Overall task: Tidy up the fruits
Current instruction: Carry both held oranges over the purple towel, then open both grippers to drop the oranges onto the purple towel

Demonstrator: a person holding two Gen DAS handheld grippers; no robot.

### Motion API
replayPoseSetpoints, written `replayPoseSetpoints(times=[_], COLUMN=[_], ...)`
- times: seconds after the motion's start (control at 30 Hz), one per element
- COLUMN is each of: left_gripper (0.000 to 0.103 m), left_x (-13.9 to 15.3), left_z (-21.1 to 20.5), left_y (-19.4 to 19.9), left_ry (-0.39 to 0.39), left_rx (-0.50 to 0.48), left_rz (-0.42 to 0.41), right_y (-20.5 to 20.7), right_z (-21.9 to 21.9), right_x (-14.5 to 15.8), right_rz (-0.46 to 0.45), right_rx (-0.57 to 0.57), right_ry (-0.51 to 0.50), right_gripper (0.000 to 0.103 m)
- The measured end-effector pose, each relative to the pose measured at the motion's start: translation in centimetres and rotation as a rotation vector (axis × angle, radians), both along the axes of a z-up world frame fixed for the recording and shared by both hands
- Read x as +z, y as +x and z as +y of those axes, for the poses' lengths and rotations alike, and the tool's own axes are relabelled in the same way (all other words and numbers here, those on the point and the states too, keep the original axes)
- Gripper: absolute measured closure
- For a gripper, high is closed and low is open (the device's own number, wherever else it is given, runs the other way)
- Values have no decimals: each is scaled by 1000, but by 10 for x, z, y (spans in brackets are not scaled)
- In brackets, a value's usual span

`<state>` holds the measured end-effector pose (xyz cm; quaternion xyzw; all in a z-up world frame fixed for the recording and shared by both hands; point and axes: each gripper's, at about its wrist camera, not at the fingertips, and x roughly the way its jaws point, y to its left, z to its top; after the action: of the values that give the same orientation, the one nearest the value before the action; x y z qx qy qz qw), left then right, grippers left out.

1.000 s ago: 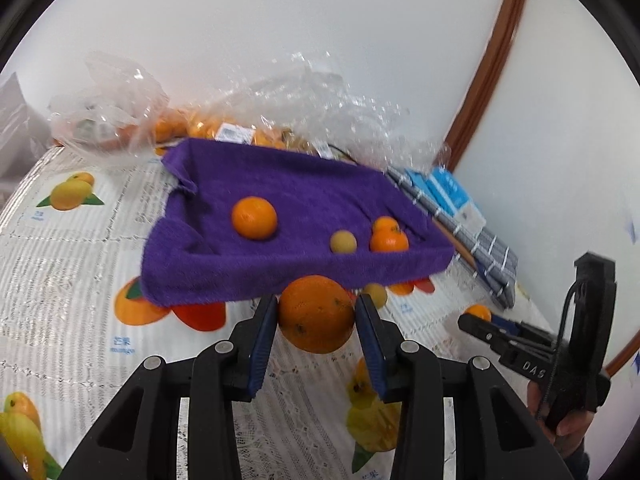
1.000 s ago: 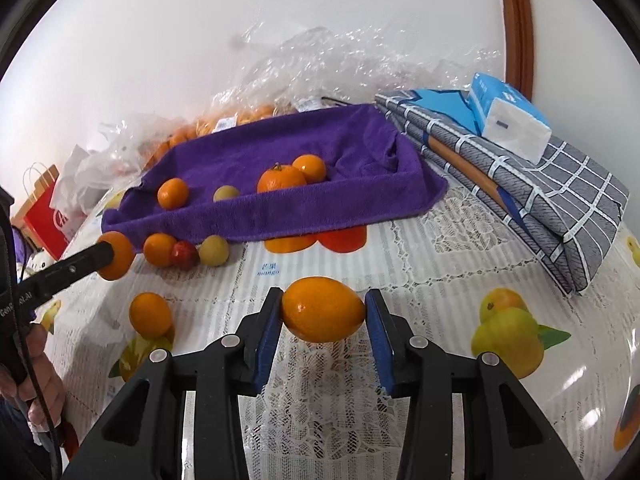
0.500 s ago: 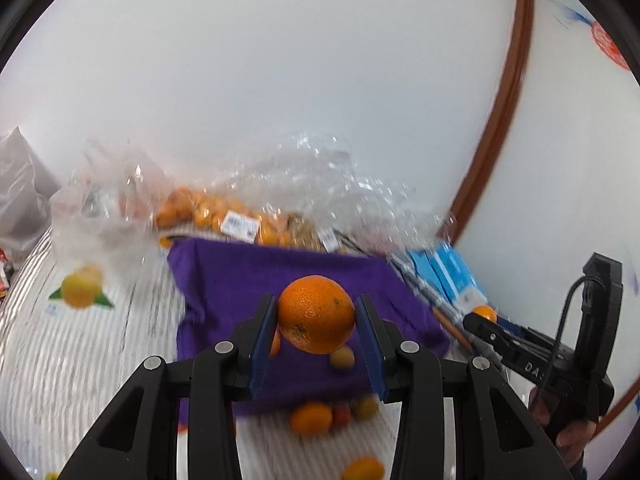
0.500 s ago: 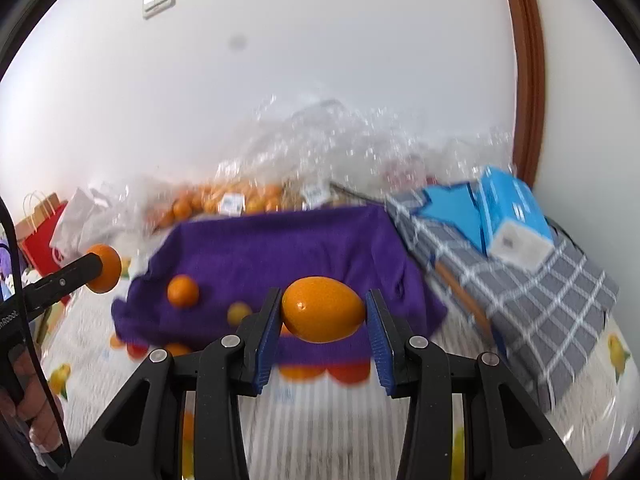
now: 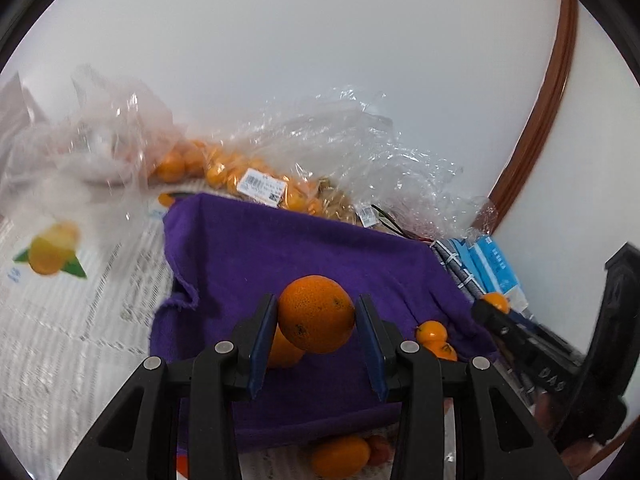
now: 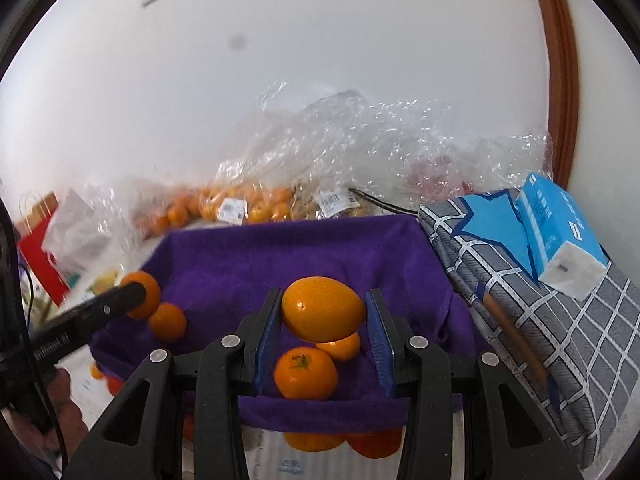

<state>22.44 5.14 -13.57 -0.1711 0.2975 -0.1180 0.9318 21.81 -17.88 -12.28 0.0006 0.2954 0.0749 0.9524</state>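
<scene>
Gripping a round orange (image 5: 316,313) between its blue pads, the left gripper (image 5: 316,334) is holding the fruit in the air over a purple towel (image 5: 304,248) spread on a printed tablecloth (image 5: 60,320); the orange's speckled skin is facing the camera, and being nearly round it is showing no clear long axis. The right gripper (image 6: 323,336) is clamping an oval yellow-orange fruit (image 6: 322,309) above the same towel, its long axis running across the jaws from pad to pad and tilting slightly down to the right. Both pairs of jaws are standing narrow, closed on their fruit. Below the oval fruit a tangerine (image 6: 305,373) is lying on the towel with its green stem end turned up toward the camera. Clear plastic bags (image 6: 344,148) of small oranges are lying behind the towel, carrying white barcode stickers (image 5: 262,186) too blurred to read. A blue tissue pack (image 6: 560,236) is resting on a folded grey checked cloth (image 6: 560,340) beside the towel, its white lettering unreadable. Raised letters on the left gripper's arm are showing in the right wrist view but cannot be made out
</scene>
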Motion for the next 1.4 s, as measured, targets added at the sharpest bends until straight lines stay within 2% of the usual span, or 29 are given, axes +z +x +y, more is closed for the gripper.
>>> replayPoseSetpoints(times=[0.1,0.4,0.57,0.73,0.93,1.23,1.4], left_gripper=[65,65,65,65,65,65,65], left_x=[-3,-10,-12,-13,-13,-13,-13], left_z=[-5,-10,-10,-10,-14,-11,-11], left_y=[0,9,12,14,13,14,14], left_ry=[37,23,15,12,35,22,27], left_rx=[1,-46,-55,-60,-69,-67,-62], left_rz=[-5,31,43,49,45,42,37], right_y=[6,18,17,17,15,14,13], right_z=[-3,-1,2,-4,0,2,2], right_x=[-8,-32,-34,-33,-32,-31,-31], right_rz=[36,117,110,125,125,119,114], right_rx=[-15,-32,-27,-19,-10,-14,-26], right_ry=[8,-18,-27,18,7,-16,-36], right_gripper=[62,62,62,62,61,60,51])
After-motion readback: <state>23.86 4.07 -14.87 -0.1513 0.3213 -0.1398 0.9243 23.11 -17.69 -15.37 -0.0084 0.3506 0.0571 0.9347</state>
